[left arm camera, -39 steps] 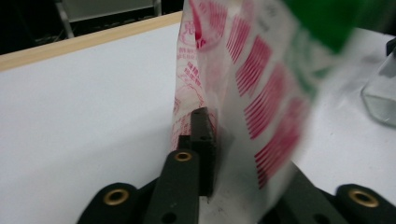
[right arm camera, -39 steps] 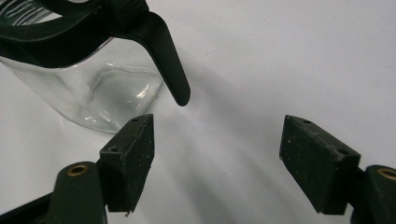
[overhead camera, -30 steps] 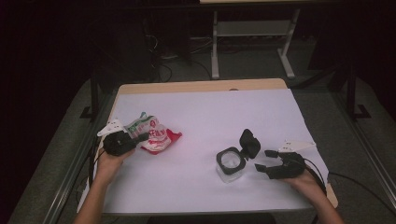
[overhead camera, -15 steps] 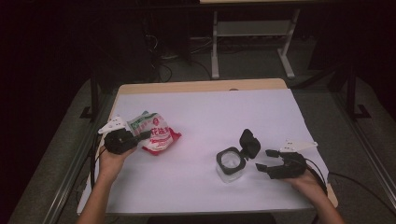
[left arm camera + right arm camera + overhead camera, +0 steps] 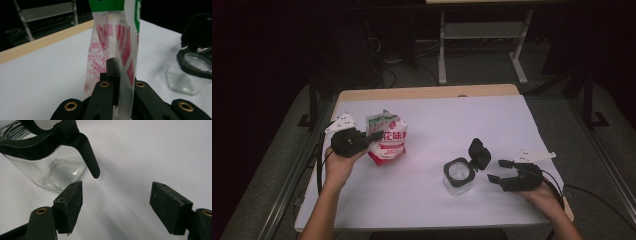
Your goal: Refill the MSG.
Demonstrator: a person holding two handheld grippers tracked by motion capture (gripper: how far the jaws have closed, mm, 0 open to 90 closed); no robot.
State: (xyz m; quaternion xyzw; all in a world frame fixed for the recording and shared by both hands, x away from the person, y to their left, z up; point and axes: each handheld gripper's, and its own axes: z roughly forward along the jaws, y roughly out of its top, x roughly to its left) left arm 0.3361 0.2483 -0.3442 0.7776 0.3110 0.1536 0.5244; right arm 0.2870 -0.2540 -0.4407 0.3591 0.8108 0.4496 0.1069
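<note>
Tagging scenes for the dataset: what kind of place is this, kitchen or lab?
Most likely a lab or recording room, not a kitchen. A bare white-covered table stands on grey carpet in a dark room, with cables on the floor and a metal-framed bench behind it.

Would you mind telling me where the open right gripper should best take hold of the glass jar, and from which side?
I would grip the glass jar across its clear body, below the black collar. The right gripper stands open just beside it at table height, so a level approach from that side seems easiest. The hinged lid stands open on that side, so stay under it.
</note>
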